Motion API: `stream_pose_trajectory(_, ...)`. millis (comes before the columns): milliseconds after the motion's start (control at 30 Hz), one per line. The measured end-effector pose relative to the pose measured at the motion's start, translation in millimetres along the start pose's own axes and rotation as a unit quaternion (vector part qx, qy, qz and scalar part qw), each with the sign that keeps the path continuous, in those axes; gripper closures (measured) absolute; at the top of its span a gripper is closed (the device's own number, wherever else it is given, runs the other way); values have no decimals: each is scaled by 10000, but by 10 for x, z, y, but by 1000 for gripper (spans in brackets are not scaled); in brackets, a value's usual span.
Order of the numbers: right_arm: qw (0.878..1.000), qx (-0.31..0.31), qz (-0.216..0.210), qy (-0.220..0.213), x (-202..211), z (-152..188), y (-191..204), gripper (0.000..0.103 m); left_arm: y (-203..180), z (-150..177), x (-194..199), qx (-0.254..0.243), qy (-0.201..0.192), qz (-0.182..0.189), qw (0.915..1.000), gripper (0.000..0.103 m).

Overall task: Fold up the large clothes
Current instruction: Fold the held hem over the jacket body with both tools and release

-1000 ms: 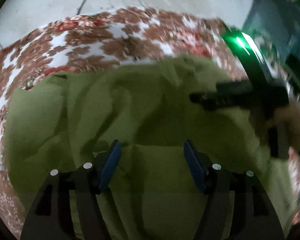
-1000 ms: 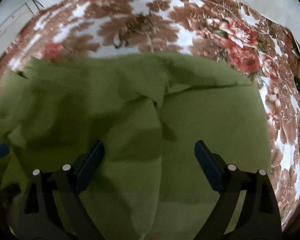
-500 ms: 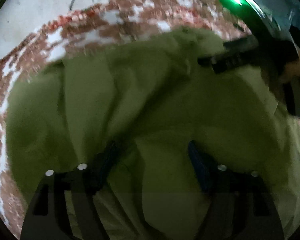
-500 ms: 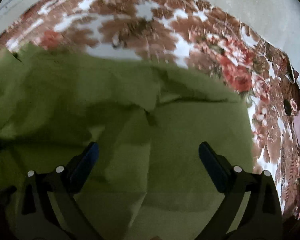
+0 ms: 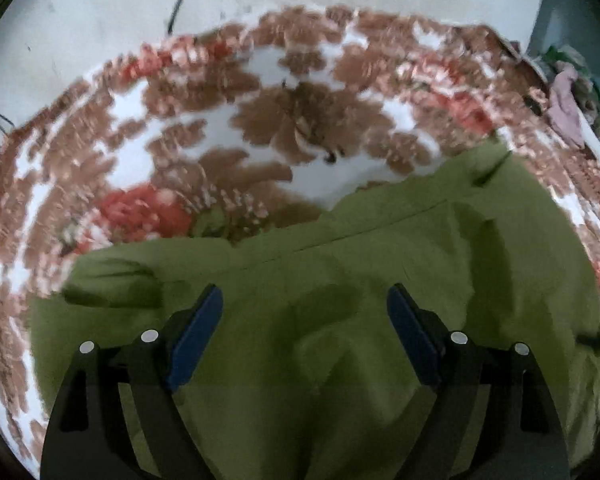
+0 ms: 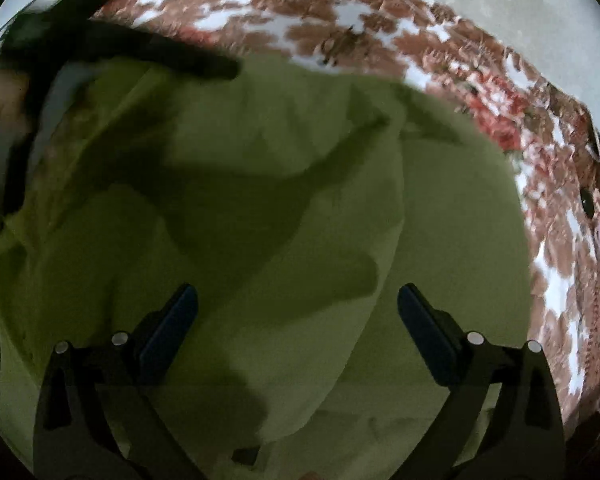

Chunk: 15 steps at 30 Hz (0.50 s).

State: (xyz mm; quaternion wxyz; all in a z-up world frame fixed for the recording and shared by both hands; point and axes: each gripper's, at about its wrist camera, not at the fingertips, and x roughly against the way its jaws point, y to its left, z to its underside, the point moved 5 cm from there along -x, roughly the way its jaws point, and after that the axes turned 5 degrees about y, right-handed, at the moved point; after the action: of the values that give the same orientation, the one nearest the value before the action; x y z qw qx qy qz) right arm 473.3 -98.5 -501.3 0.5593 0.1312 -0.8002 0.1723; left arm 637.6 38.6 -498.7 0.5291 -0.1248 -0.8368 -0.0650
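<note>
A large olive-green garment (image 5: pixel 380 272) lies crumpled in folds on a floral bedsheet (image 5: pixel 204 136). It fills most of the right wrist view (image 6: pixel 284 208). My left gripper (image 5: pixel 304 300) hovers over the garment's near part, jaws wide apart and empty. My right gripper (image 6: pixel 298 300) hovers over the garment's middle, jaws wide apart and empty. The left gripper's dark body, blurred, shows at the upper left of the right wrist view (image 6: pixel 112 44), above the garment's far left edge.
The brown, red and white floral sheet (image 6: pixel 560 208) covers the surface around the garment. A pale wall (image 5: pixel 100 12) stands behind it. A pile of other clothes (image 5: pixel 568 96) lies at the far right edge.
The left wrist view has swung left, so more bare sheet shows and the right gripper has left its view. The left gripper has come into the right wrist view. Both jaws stay open.
</note>
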Motion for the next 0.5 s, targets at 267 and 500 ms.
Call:
stream_pose_trajectory(267, 9996, -168, -12, 231, -228, 270, 6, 5, 87, 3, -557, 50, 446, -296, 9986, 13)
stream_pose_trajectory(500, 9994, -65, 78, 343, -377, 262, 21, 5, 113, -51, -662, 122, 396, -205, 9989, 9)
